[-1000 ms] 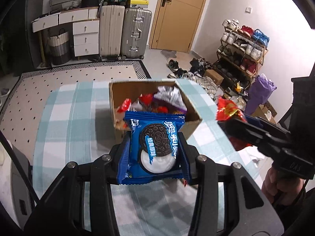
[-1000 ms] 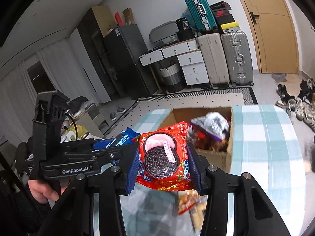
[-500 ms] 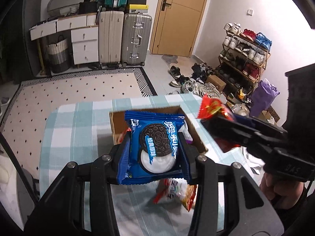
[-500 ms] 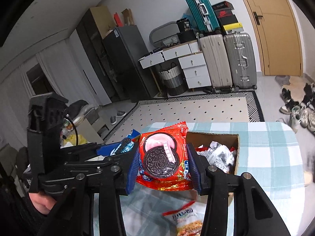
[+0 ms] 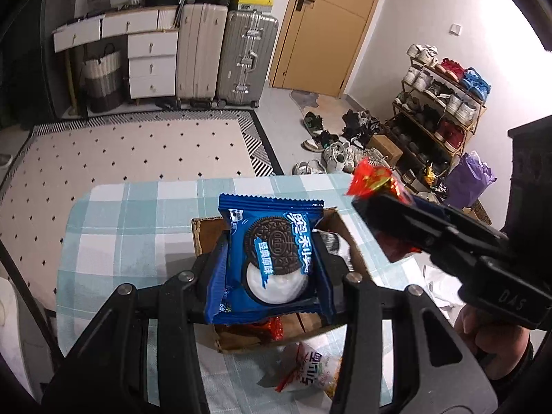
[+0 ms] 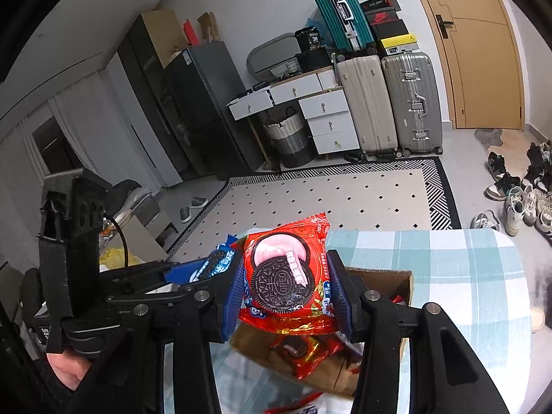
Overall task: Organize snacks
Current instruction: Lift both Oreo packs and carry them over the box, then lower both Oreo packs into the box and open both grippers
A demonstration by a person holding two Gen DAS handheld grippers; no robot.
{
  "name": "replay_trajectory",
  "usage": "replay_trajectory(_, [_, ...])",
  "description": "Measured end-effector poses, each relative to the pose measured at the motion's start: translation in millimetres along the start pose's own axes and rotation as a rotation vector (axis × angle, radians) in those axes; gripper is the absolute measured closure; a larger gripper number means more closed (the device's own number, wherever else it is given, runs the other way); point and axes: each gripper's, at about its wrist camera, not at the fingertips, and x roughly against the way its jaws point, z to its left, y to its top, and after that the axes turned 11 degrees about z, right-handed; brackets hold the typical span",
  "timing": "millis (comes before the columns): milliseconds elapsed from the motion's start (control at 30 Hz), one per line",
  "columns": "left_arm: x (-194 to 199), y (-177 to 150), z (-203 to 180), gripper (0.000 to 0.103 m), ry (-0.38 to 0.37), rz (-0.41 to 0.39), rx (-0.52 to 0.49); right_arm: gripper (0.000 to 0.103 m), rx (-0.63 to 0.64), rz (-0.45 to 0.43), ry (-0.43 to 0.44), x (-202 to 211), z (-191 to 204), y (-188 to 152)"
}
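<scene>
1. The room, from left to right: a dark fridge (image 6: pixel 193 110), white drawers (image 5: pixel 151 65) with a woven basket (image 5: pixel 103 79) beside them, two upright suitcases (image 5: pixel 227 58), a wooden door (image 5: pixel 331 24), loose shoes on the floor, and a shoe rack (image 5: pixel 445 110) against the right wall. A dotted rug (image 5: pixel 138 148) lies between the drawers and the tabletop (image 5: pixel 114 227), which wears a pale teal-and-white checked cloth.

2. The left hand-held gripper (image 5: pixel 276 265) is clamped on a blue Oreo packet (image 5: pixel 276 258) — the packet stands upright between its two fingers, printed face toward the camera. It hangs just above the open cardboard box (image 5: pixel 203 231), which sits on the cloth and already holds several wrapped snacks (mostly hidden behind the packet).

3. Near the box's close edge a loose snack bag (image 5: pixel 310 369) with red and orange print lies flat on the cloth, apart from either gripper.

4. The right hand-held gripper (image 6: pixel 286 289) is closed on a red Oreo packet (image 6: pixel 286 283), also upright, held beside and a little above the box's right side. In the left wrist view only the packet's red top corner shows above that gripper's black finger.

5. Edges and room: the box sits about mid-cloth, with bare checked cloth to its left and beyond it — the rounded far edge of the tabletop shows in both views. The two grippers are close side by side over the box, and the right of the cloth is partly hidden by the right gripper.
</scene>
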Motion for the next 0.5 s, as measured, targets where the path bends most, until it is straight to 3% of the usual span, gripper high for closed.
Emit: replay_trajectory(500, [-82, -10, 31, 0.062, -0.016, 0.098, 0.021, 0.057, -0.022, 0.082, -0.015, -74, -28, 5])
